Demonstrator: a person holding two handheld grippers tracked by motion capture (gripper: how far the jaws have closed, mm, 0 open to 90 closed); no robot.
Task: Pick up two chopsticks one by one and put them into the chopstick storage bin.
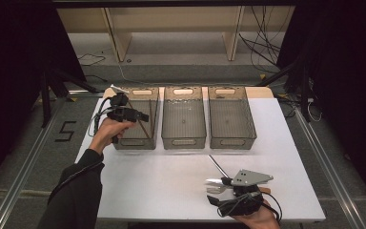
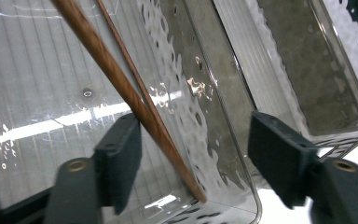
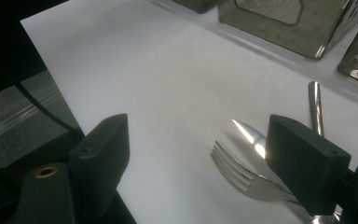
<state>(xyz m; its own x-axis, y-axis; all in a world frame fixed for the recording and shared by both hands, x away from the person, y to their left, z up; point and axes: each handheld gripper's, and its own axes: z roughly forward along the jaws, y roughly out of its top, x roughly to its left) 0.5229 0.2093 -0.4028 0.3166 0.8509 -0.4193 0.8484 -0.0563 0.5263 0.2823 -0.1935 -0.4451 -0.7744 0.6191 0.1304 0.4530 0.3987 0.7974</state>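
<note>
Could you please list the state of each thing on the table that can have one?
Left gripper: open, over the left bin.
Right gripper: open, above the cutlery.
Chopsticks: leaning slantwise inside the left bin, released.
Middle bin: empty.
Right bin: empty.
Fork: lying flat on the table.
Knife: lying flat beside the fork.
</note>
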